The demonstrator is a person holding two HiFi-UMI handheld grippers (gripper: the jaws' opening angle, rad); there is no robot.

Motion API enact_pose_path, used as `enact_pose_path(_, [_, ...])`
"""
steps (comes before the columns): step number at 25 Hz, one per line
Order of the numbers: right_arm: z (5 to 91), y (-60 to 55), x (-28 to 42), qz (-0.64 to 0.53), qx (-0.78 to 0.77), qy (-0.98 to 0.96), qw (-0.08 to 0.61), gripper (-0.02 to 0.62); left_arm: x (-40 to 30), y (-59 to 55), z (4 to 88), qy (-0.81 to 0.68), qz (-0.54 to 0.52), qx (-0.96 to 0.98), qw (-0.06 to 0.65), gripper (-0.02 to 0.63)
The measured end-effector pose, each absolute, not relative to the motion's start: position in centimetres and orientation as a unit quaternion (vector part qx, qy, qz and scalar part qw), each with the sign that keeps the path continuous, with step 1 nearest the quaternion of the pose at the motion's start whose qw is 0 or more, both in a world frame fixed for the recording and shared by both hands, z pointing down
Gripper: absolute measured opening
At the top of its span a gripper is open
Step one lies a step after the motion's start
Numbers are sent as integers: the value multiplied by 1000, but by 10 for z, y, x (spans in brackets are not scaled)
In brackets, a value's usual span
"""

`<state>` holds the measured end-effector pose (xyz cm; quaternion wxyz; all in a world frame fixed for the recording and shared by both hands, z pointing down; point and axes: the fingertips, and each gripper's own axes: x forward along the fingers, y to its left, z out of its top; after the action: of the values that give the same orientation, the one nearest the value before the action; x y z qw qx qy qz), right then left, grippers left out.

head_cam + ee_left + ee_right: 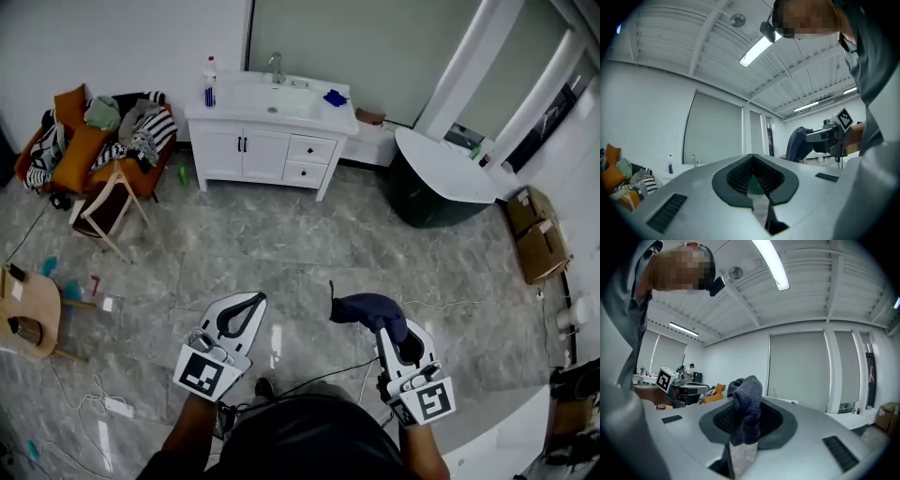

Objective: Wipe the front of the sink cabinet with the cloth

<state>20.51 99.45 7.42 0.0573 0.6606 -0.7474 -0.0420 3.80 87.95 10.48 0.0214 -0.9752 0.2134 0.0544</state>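
Note:
The white sink cabinet stands far off against the back wall, its doors and drawers facing me. My right gripper is low in the head view, right of centre, shut on a dark blue cloth that bunches over its tips. In the right gripper view the cloth drapes over the closed jaws. My left gripper is level with it on the left, shut with nothing in it. Its jaws meet at the tip in the left gripper view, where the cloth shows off to the right.
An orange sofa heaped with clothes and a wooden chair sit left of the cabinet. A dark round table with a white top stands to the right. Cardboard boxes are further right. Cables and small items litter the marble floor.

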Motion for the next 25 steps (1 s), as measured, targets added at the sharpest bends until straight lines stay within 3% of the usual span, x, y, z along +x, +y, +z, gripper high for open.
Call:
enact_pose_path(11, [85, 923, 220, -32, 628, -776, 52, 81, 44, 843, 118, 249, 30, -968, 1, 5])
enact_pose_path(25, [111, 868, 359, -13, 608, -794, -13, 81, 180, 811, 105, 249, -28, -967, 39, 5])
